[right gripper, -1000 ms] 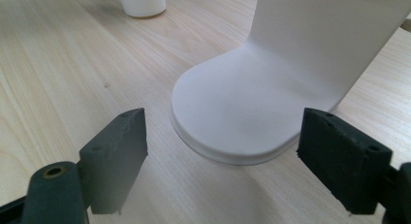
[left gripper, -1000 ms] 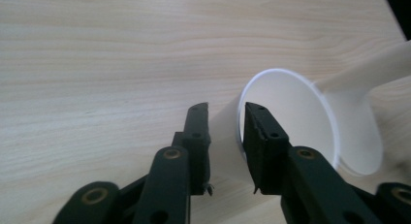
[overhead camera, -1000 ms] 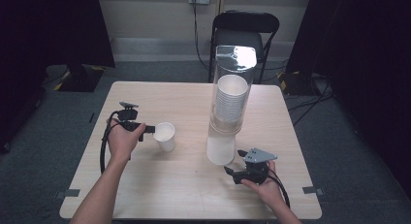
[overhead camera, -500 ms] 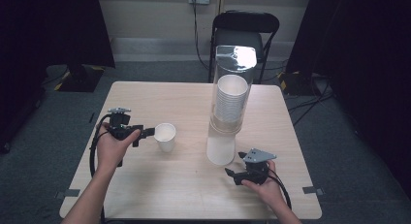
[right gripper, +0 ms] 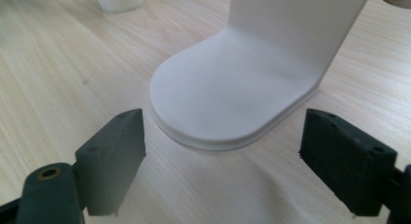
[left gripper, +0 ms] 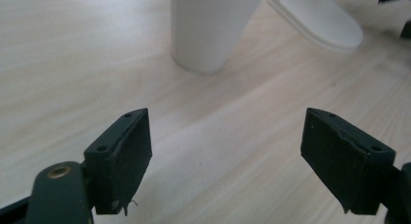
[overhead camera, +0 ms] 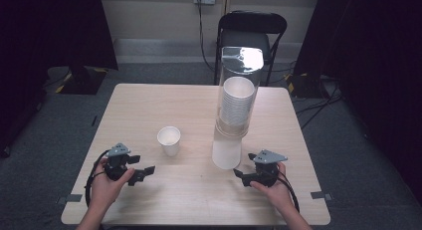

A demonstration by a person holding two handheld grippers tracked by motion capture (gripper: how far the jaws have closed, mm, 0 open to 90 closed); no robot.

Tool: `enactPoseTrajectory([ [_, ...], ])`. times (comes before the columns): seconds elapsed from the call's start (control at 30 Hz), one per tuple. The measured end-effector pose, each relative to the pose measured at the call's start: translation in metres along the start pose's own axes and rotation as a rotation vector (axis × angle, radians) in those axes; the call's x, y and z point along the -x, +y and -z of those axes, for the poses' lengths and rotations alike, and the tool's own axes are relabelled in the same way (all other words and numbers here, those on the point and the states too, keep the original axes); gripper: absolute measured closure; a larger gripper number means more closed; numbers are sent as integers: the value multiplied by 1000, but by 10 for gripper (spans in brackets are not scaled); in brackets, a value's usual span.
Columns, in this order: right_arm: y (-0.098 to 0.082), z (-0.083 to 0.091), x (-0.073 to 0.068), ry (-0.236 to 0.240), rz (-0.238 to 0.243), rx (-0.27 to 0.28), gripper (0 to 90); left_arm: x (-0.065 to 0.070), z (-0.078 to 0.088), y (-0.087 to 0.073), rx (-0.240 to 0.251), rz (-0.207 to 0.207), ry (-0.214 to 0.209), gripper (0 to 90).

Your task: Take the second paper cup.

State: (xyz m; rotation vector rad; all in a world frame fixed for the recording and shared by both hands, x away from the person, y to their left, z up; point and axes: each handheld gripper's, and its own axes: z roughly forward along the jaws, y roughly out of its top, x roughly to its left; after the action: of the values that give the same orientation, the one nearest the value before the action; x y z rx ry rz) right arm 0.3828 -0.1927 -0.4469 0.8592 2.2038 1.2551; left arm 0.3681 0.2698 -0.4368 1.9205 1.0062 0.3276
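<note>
Holding my left gripper (overhead camera: 144, 172) short of paper cup (overhead camera: 169, 140), jaws just opened wide, empty. My right gripper (overhead camera: 240, 174) near dispenser base (overhead camera: 226, 153), jaws apart, empty.

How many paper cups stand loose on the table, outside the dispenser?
1. The paper cup stands upright on the table, left of the dispenser. More cups are stacked inside its clear tube; their number cannot be told.

Black hand-held gripper (overhead camera: 143, 173) with grey triangular top plate.
</note>
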Motion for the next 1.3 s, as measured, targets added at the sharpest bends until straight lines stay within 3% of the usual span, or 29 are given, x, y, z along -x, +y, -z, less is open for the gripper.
enactPoseTrajectory([
  [0.13,1,-1,1,5,-8,-2,157,3,-7,-11,-16,-19,13,184],
  [0.23,5,-1,1,7,1,3,157,7,-11,-15,-30,-65,20,190],
  [0.37,9,-2,1,7,-2,14,158,9,-15,-18,-33,-88,29,190],
  [0.53,14,-6,1,12,-12,29,157,11,-23,-24,-71,-105,27,187],
  [0.67,20,-5,3,8,-17,41,149,13,-26,-25,-59,-134,37,156],
  [0.8,31,-5,4,4,-35,72,145,19,-30,-27,-79,-219,60,129],
  [0.97,39,-6,4,-12,-32,95,148,19,-30,-28,-79,-219,60,126],
  [1.1,46,-10,2,8,-36,122,152,19,-30,-28,-79,-219,60,126],
  [1.3,60,-16,-3,6,-30,195,203,19,-30,-28,-79,-219,60,126],
])
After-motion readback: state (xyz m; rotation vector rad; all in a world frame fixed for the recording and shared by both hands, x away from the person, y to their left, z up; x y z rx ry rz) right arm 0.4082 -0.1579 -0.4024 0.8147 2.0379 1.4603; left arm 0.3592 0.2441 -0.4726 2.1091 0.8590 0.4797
